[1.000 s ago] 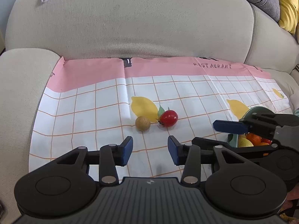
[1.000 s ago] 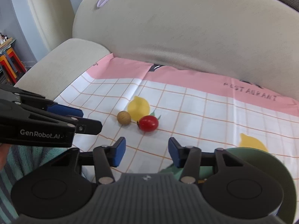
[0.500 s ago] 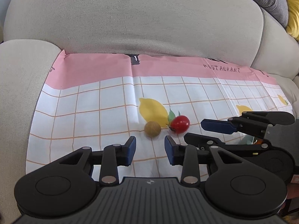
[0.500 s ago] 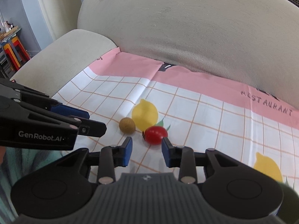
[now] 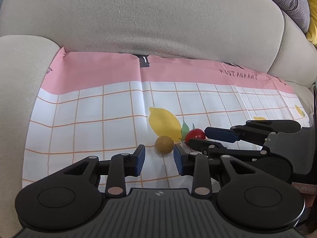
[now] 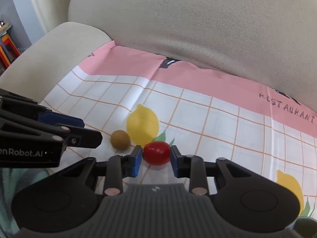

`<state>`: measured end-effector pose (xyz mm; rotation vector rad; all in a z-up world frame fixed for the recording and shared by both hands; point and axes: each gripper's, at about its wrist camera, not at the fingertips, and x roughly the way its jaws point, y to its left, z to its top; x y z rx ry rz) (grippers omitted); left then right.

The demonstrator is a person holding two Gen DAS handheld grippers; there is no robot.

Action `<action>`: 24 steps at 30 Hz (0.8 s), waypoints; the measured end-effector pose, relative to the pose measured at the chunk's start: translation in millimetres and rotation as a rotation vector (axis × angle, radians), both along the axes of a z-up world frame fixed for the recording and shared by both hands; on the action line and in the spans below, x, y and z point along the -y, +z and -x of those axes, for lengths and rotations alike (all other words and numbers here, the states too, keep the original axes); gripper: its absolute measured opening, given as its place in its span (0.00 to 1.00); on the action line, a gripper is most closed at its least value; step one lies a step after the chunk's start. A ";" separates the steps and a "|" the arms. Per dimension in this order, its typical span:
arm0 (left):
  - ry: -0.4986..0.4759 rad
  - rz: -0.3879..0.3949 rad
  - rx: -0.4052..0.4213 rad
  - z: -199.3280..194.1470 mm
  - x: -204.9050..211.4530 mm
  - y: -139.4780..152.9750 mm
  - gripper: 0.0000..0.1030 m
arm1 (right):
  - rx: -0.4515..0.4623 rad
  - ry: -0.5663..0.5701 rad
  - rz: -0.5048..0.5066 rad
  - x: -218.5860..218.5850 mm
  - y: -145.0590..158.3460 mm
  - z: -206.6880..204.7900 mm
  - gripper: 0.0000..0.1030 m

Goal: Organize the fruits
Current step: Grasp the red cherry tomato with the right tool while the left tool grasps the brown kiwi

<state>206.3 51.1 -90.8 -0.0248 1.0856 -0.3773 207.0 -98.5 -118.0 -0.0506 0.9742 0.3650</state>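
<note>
A small brown round fruit [image 5: 164, 144] and a red cherry tomato [image 5: 195, 134] lie side by side on a checked cloth [image 5: 99, 107] spread on a sofa seat. My left gripper [image 5: 159, 157] is open, its pads just short of the brown fruit on either side. In the right wrist view my right gripper [image 6: 156, 159] is open with its blue pads close around the tomato [image 6: 157, 153]; I cannot tell if they touch it. The brown fruit [image 6: 120, 140] lies left of it, with the left gripper's fingers [image 6: 79, 136] beside it.
The sofa backrest [image 5: 158, 19] rises right behind the cloth and an armrest [image 6: 49, 59] bounds it on the left. A green bowl rim [image 6: 305, 226] shows at the right wrist view's lower right corner. Patterned and yellow cushions [image 5: 297, 2] lie at the far right.
Both grippers moved forward and down toward the fruits. The right jaws narrowed and now flank the tomato. The left jaws now frame the brown fruit. The bowl slid out of the left view.
</note>
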 end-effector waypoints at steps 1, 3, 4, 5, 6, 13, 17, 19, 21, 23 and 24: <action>-0.003 0.003 -0.003 -1.5 1.2 -1.6 0.38 | 0.001 -0.001 -0.004 1.1 0.2 0.0 0.22; -0.013 0.008 -0.010 -4.6 3.8 -4.6 0.38 | -0.006 0.000 -0.015 4.0 0.2 0.1 0.22; -0.021 0.007 -0.012 -6.2 5.9 -6.3 0.38 | -0.010 -0.002 -0.021 6.0 0.6 0.3 0.22; -0.030 0.002 -0.014 -7.8 7.9 -8.2 0.38 | -0.015 -0.005 -0.024 7.9 1.1 1.0 0.22; -0.040 -0.009 -0.015 -8.8 10.6 -10.2 0.38 | -0.017 -0.008 -0.019 9.1 1.8 1.6 0.22; -0.065 -0.050 -0.028 -14.2 23.5 -23.3 0.30 | -0.013 0.011 0.017 14.1 2.2 1.8 0.21; -0.055 -0.049 -0.040 -17.1 22.7 -27.5 0.27 | -0.004 0.015 0.019 12.3 1.2 0.6 0.22; -0.047 -0.044 -0.047 -18.2 21.7 -29.3 0.26 | 0.002 0.021 0.023 11.1 1.1 -0.2 0.23; -0.039 -0.037 -0.049 -19.2 21.0 -29.4 0.26 | 0.004 0.021 0.022 10.8 0.8 -1.0 0.23; -0.032 -0.030 -0.051 -19.9 20.7 -29.7 0.26 | -0.002 0.012 0.008 12.5 0.5 -2.4 0.24; -0.027 -0.020 -0.055 -21.0 20.1 -30.2 0.26 | -0.005 0.006 0.000 13.7 0.1 -2.7 0.24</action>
